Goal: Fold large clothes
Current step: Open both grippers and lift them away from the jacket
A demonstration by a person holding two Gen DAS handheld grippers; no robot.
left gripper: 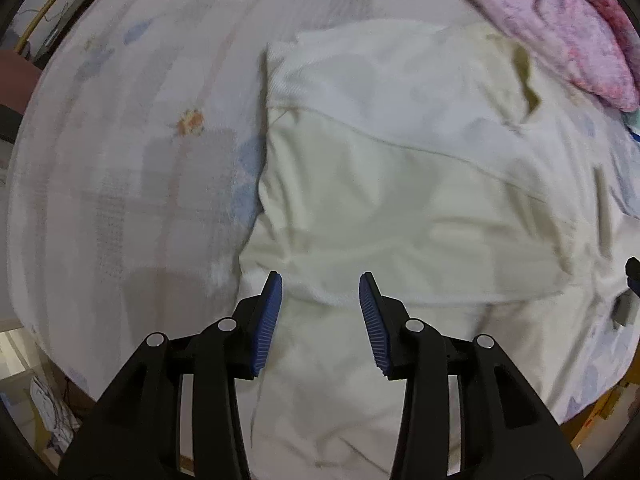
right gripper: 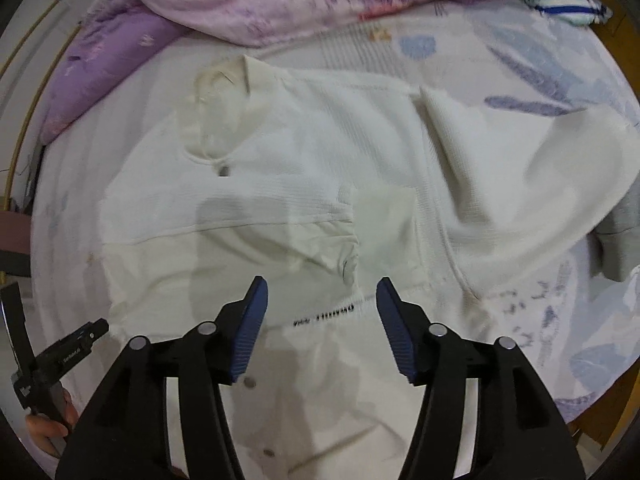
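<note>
Bedding fills both views: a bed (left gripper: 120,160) covered by a pale sheet printed with faint blue leaves, grey checks and a small orange flower. At its far edge lies one crumpled pink-and-lilac floral quilt (right gripper: 280,0), and beside that, toward the far right corner in the right wrist view, one light blue pillow (right gripper: 568,4) with a dark stripe. One grey garment (right gripper: 620,236) pokes in at the bed's right edge.

One white button-up garment (right gripper: 320,168) lies spread across the middle of the bed, collar toward the quilt, one sleeve folded in across its chest with the cuff near the centre, the other sleeve lying out toward the right edge. Two small buttons show on the near part of its front, and a line of dark lettering sits just ahead of the right tongs.

Both tongs hang over the garment with their blue ribbed pads spread apart and nothing between them: the left tongs (left gripper: 320,280) above the garment's near left side, the right tongs (right gripper: 322,286) above its front. The right wrist view catches the left tool's black frame at its lower left, with a hand (right gripper: 50,426) gripping it.
</note>
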